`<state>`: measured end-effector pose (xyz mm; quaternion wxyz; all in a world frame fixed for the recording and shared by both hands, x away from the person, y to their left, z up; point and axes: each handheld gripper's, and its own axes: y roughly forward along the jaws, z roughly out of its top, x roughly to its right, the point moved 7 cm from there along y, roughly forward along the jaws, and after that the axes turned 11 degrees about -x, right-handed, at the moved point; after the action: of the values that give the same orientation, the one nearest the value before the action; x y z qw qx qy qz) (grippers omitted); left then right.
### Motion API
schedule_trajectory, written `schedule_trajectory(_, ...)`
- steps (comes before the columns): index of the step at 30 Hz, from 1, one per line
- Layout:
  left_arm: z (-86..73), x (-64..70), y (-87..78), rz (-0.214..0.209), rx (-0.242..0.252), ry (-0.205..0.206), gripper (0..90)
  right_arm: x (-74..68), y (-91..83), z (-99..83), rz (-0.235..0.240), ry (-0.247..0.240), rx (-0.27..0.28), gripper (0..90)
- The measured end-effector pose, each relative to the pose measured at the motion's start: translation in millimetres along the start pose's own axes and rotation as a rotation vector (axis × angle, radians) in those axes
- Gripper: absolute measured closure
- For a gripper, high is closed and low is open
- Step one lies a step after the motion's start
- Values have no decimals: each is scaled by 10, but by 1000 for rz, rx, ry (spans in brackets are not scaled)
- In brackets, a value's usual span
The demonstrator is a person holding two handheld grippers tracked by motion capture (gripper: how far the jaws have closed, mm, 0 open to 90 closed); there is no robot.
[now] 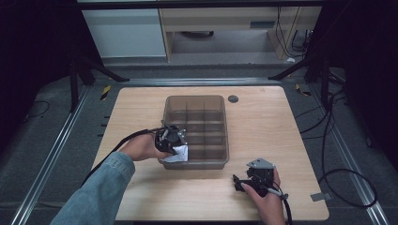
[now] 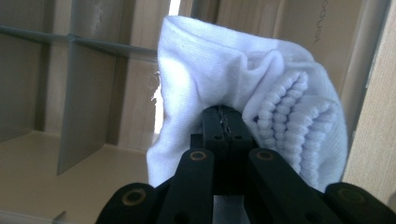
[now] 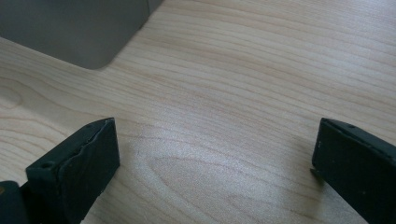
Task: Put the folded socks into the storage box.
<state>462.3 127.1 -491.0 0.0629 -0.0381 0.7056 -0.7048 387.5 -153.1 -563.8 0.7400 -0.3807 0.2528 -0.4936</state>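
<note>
Between the jaws of the left gripper (image 2: 224, 122) sits a white sock (image 2: 243, 93), pinched tight where its smooth fabric bunches; a ribbed cuff folds down just to the right of the jaws in the left gripper view. Beyond the sock, grey dividers and the compartments of a translucent bin (image 2: 93, 70) stand close ahead of that gripper. From the high view, the left gripper (image 1: 174, 143) hangs over the bin's (image 1: 220, 161) near left corner, with the sock (image 1: 178, 153) draped at the rim there; whether the sock touches the rim cannot be told. The right gripper (image 1: 240, 183) rests low on the wooden desk (image 1: 263, 126), well apart from the left one, off the bin's near right corner. Its jaws are spread wide over bare wood grain (image 3: 215, 140), holding nothing, with a rounded corner of the bin (image 3: 79, 32) ahead of it to the upper left.
</note>
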Motion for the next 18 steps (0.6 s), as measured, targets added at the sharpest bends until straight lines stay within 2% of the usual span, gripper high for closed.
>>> schedule_trajectory(6, 2, -3, 45, -7, -3, -3, 896, 0, 0, 0, 0, 0, 0, 9)
schedule_trajectory(13, -4, -2, 128, -3, -29, 2, 896, 0, 0, 0, 0, 0, 0, 9)
schedule_trajectory(18, -25, -10, 116, -10, -11, -7, 894, 0, 0, 0, 0, -1, 0, 9)
